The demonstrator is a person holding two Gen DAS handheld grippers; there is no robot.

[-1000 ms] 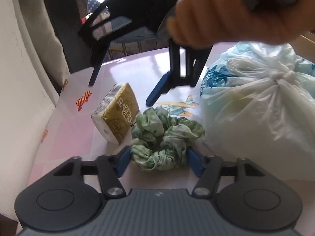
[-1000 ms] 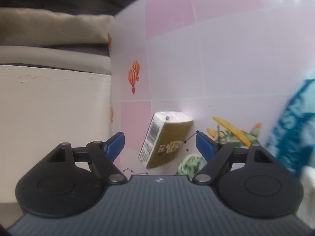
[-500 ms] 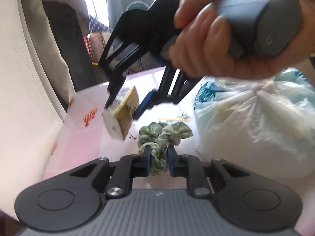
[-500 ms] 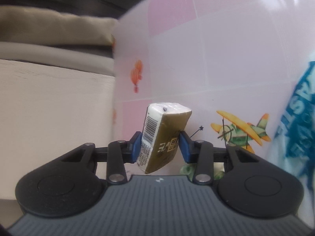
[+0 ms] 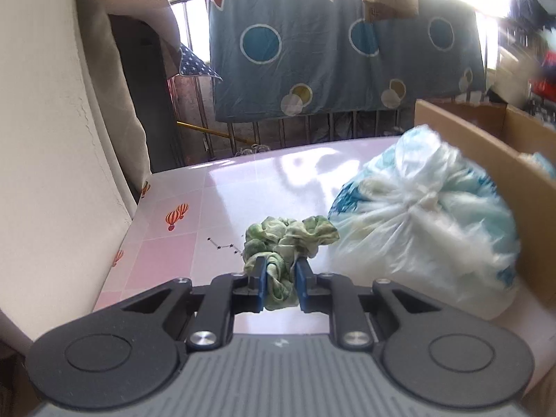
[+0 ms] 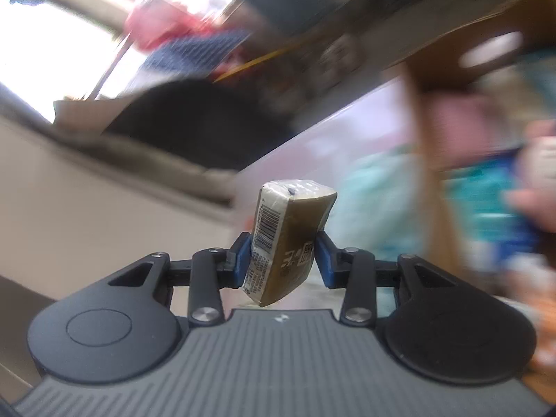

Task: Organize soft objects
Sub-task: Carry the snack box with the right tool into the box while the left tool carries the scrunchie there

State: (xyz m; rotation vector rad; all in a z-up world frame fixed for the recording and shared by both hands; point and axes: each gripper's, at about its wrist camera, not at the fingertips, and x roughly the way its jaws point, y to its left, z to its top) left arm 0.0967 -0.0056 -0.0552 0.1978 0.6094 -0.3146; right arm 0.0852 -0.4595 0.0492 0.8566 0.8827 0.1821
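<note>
A green patterned scrunchie [image 5: 288, 239] hangs lifted off the pink tabletop [image 5: 222, 205], pinched between the blue pads of my left gripper [image 5: 279, 278], which is shut on it. In the right wrist view my right gripper [image 6: 282, 260] is shut on a gold tissue pack [image 6: 288, 239] with a barcode on its white side. The pack is held up in the air against a heavily blurred background. A tied white and blue plastic bag [image 5: 424, 222] sits on the table just right of the scrunchie.
An open cardboard box [image 5: 493, 146] stands at the right behind the bag; it also shows, blurred, as the box [image 6: 427, 160] in the right wrist view. A cream wall [image 5: 52, 160] runs along the table's left edge. A blue sheet [image 5: 340, 55] hangs on railings beyond the far edge.
Both grippers closed, the left on the scrunchie, the right on the tissue pack, and lifted them. The right hand then swung out of the left wrist view, toward the box.
</note>
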